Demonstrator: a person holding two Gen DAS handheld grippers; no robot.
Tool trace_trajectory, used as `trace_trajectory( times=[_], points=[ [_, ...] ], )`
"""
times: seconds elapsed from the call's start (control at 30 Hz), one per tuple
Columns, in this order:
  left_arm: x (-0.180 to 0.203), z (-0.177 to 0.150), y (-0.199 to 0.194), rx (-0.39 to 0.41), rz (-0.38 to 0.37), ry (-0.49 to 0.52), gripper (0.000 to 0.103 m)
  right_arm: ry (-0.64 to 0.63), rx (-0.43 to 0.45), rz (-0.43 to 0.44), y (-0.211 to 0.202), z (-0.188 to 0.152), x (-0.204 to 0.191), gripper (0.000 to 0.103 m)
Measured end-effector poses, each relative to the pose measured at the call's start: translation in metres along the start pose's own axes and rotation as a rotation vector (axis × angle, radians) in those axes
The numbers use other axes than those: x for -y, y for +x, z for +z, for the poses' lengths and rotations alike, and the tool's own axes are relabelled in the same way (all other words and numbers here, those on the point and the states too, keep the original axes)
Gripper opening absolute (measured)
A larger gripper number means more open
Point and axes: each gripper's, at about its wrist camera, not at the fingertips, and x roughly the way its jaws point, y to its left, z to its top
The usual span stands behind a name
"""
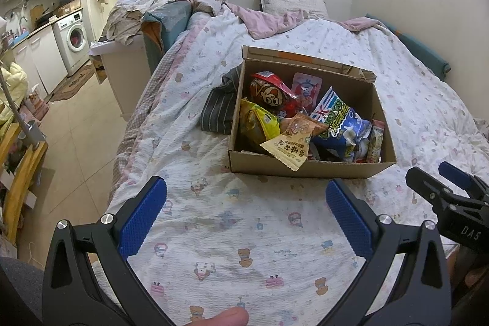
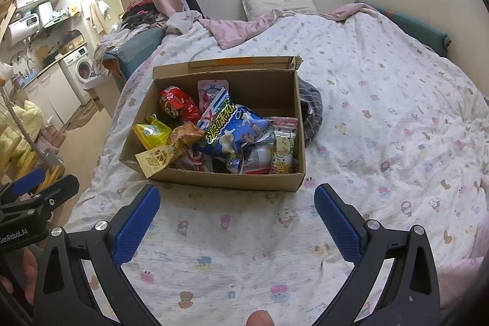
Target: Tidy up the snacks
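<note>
Left wrist view: both tongs, left (image 1: 246,197) and right (image 2: 237,200), released and empty short of the cardboard box (image 1: 308,168) on the bed (image 1: 214,222); overhanging beige snack packet (image 1: 285,149) risks snagging and spilling.

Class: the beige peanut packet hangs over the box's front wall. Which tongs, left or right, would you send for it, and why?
Probably left. The beige peanut packet sits at the cardboard box's front-left corner, nearly centred ahead of the open left tongs. From the open right tongs it lies off to the left.
</note>
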Motion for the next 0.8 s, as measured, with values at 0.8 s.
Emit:
trace_trajectory(
  times=[0.8],
  points=[
    [-0.0058,-0.0010,0.0007,-0.022,-0.029,-0.027,0.103,-0.013,0.006,0.008,-0.0005,-0.0001,-0.0042,0.103]
  ],
)
